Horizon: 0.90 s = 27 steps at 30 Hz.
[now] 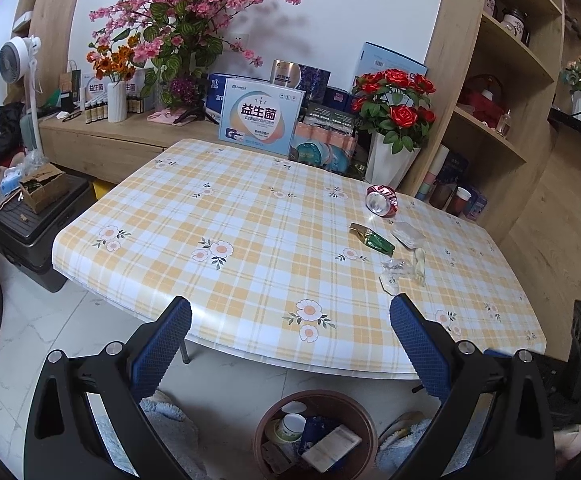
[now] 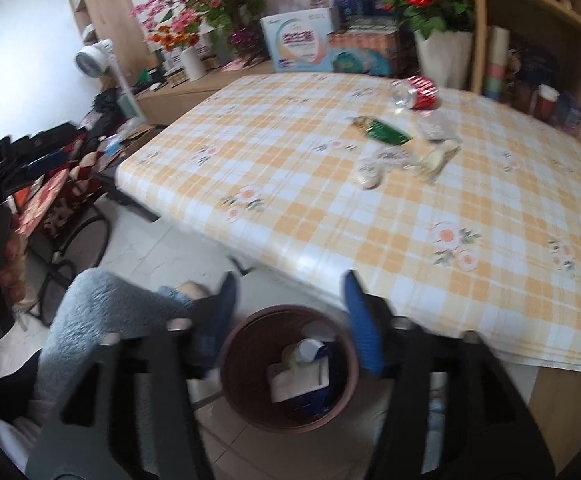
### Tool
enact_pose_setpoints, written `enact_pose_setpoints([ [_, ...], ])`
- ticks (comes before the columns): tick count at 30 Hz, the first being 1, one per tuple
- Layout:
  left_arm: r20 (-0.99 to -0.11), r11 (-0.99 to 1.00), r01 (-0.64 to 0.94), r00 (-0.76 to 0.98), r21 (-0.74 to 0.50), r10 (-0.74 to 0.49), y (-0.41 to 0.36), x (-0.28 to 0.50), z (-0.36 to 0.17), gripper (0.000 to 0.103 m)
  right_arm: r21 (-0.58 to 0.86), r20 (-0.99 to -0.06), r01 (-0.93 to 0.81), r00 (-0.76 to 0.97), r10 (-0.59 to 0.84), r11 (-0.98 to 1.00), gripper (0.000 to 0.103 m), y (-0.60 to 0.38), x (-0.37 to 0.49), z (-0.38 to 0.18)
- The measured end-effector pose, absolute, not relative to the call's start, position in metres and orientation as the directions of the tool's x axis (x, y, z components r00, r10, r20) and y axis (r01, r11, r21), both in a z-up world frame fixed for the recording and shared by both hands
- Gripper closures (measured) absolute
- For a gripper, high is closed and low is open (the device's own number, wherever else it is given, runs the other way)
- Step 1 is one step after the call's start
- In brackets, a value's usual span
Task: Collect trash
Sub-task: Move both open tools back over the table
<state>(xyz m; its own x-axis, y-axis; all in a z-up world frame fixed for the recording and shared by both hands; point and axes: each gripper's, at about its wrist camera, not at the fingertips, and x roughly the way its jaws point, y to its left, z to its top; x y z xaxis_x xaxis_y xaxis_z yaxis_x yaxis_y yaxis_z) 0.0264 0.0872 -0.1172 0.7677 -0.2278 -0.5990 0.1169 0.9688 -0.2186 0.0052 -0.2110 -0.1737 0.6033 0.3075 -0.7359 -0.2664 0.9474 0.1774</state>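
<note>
The right gripper point(image 2: 288, 320) is held over the brown waste bin point(image 2: 288, 368) on the floor, its blue-padded jaws spread wide with nothing between them. The left gripper point(image 1: 290, 344) is held apart as well and empty, aimed over the near edge of the checked table point(image 1: 250, 240), with the same bin point(image 1: 314, 436) seen below it.

The step in hand is judged to be the return to the table for the next piece. It would be done well if the jaws were kept wide, brought down over a single item, and closed across its narrow side; thin film should be pinched at a raised fold, not scraped flat. The piece should be let go only when it is fully above the bin's rim.

Left on the table, clustered toward its far right part, are counted: one crushed red can point(image 1: 381, 199), one green-and-gold wrapper point(image 1: 372, 239), one flat clear plastic packet point(image 1: 407, 235), and a loose heap of clear film point(image 1: 394, 274) beside a pale twisted scrap point(image 1: 419, 262); because the right view is blurred, the heap may be two or three pieces. One bin is present, already holding several discarded items, a small cup and cartons among them.
</note>
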Motion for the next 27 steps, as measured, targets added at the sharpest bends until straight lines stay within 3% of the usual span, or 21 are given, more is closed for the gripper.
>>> enact_pose_setpoints([
  [2,-0.598,0.969,0.120,0.768,-0.217,-0.229,0.086,0.028,-0.117,0.006,0.131,-0.717,-0.210,0.655,0.238,0.969,0.009,-0.221,0.007,-0.168],
  [4,-0.599,0.970,0.122,0.768,-0.210,-0.227,0.084,0.028,-0.118,0.006,0.105,-0.716,-0.161,0.673,0.187,0.981,0.006,-0.231,0.011,-0.167],
  [13,-0.607,0.974,0.129,0.764,-0.188,-0.219,0.076,0.038,-0.122,0.006,0.039,-0.696,0.000,0.717,0.027,0.999,0.006,-0.277,0.025,-0.165],
  [27,-0.667,0.960,0.250,0.695,-0.126,-0.268,0.019,0.085,-0.150,0.006,0.080,-0.717,0.061,0.697,0.015,0.995,0.006,-0.310,0.060,-0.188],
])
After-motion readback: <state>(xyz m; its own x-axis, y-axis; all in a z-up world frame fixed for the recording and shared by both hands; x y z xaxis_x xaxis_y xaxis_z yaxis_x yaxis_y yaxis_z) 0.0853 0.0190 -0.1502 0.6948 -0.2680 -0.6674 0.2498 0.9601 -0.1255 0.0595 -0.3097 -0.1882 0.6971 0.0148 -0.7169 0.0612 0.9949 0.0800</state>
